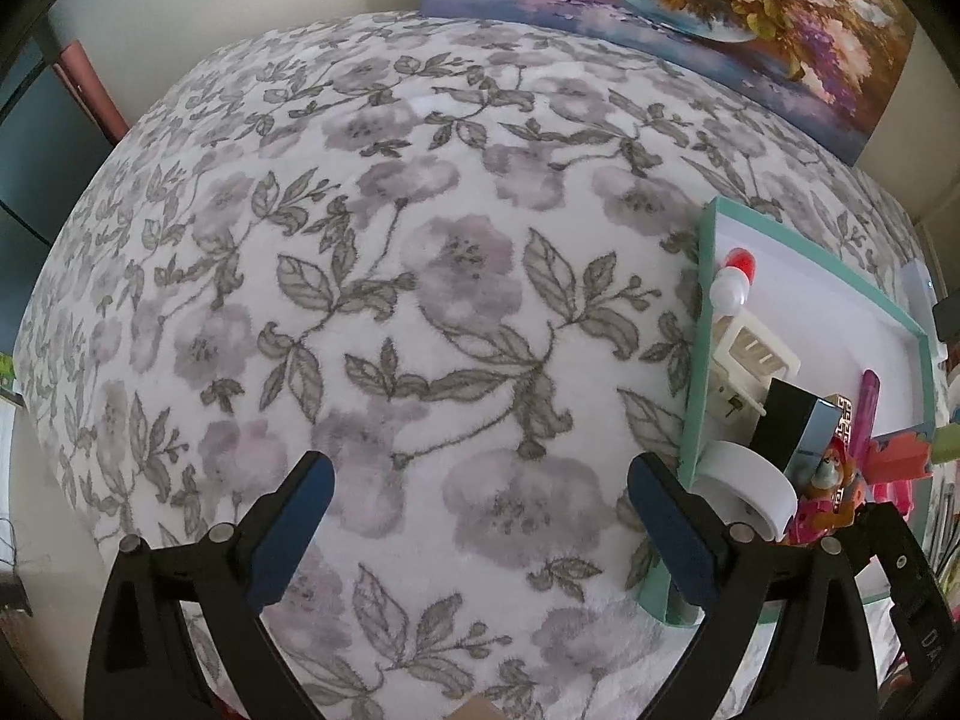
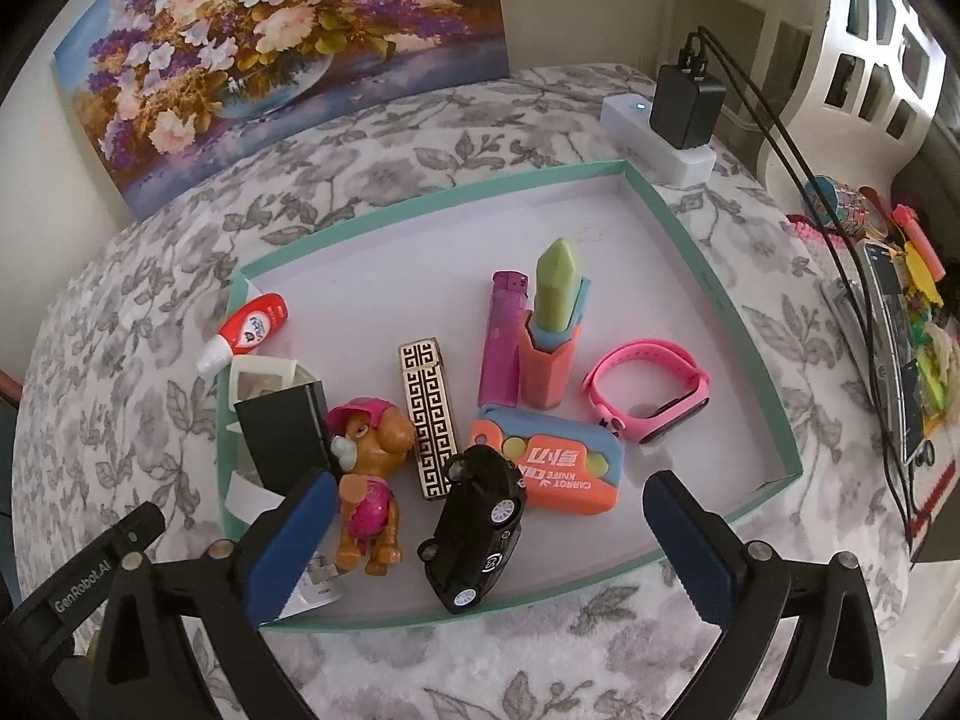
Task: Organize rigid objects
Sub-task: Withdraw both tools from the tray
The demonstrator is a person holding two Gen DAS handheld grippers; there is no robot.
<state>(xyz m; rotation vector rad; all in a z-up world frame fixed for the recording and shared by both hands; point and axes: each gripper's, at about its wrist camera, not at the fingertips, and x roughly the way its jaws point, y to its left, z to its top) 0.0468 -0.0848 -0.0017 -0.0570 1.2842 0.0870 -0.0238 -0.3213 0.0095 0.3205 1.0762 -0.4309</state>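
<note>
- Tray (image 2: 714, 294): shallow teal-rimmed box, white floor, sits on worktop (image 1: 420, 312) w/ grey floral cloth.
- Right claw (image 2: 483, 531): released, jaws spread wide, nothing pinched; hovers over tray's 6 o'clock edge.
- Toy car (image 2: 474, 531): black, white wheels, lies between right claw's pads, touching neither.
- Pup figure (image 2: 369, 468): brown, pink cap + vest, just beside the left pad, at car's 9 o'clock.
- Gold-black patterned lighter (image 2: 427, 417): flat, at car's 12 o'clock.
- Carrot knife toy (image 2: 561, 471): orange/blue, flat, at car's 2 o'clock.
- Purple lighter (image 2: 503, 339) and upright green-tipped orange toy (image 2: 552, 336): side by side, tray centre.
- Pink smartwatch (image 2: 651, 393): on its side, 3 o'clock of tray.
- Black box (image 2: 282, 441), red-white correction bottle (image 2: 246, 333): at tray's 9 o'clock rim; bottle leans over rim.
- Left claw (image 1: 480, 531): released, wide apart, over bare cloth; tray at its 3 o'clock, right pad near the teal rim.
- Floral painting (image 2: 270, 42): leans at wall, 12 o'clock.
- Charger on white power strip (image 2: 684, 114): beyond tray, 1 o'clock.
</note>
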